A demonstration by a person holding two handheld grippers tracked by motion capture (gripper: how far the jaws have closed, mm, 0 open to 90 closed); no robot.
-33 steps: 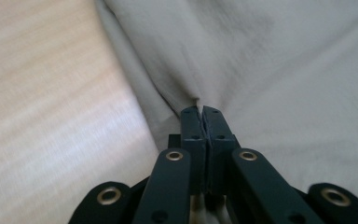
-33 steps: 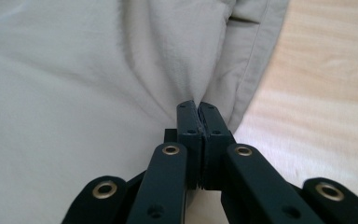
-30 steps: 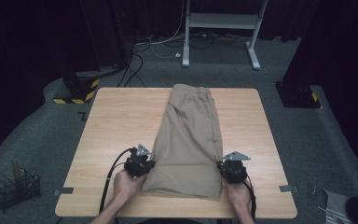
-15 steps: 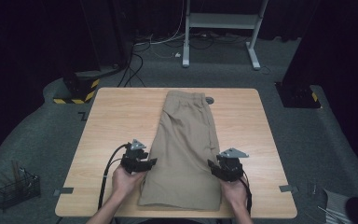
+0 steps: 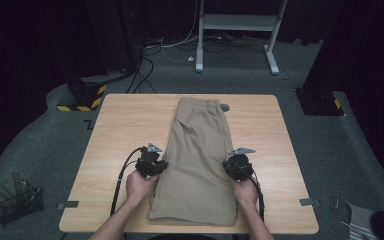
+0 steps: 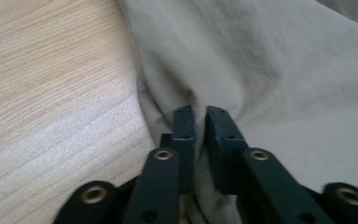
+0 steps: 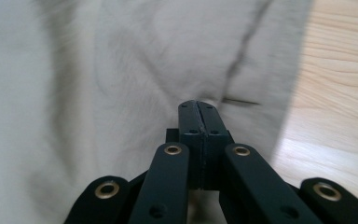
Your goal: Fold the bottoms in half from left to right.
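We see a pair of khaki shorts (image 5: 200, 160) lying lengthwise down the middle of the light wooden surface (image 5: 120, 125), folded in half along their length, waistband at the far end and leg hems near the near edge. We hold a gripper in each hand, one at either long edge of the shorts, about midway between waistband and hem. Our left gripper (image 5: 156, 166) sits at the left edge of the fabric; in the left gripper view its jaws have just been closing and now stand nearly together, with a ridge of the khaki cloth (image 6: 261, 79) pinched up between the pads (image 6: 184, 126), the bare wood (image 6: 51, 93) showing just beside it. Our right gripper (image 5: 234, 167) sits at the right edge; in the right gripper view its jaws have just snapped together too and are clenched tight, the tips (image 7: 200, 114) meeting over the cloth near a dark seam line (image 7: 242, 51), though we cannot tell whether any fabric is caught between them. A small dark round object (image 5: 224, 107) rests on the surface just beside the waistband. On the grey floor at the left stands a black wire basket (image 5: 19, 202), and beyond the surface we see a white frame (image 5: 237, 22) with cables around it.
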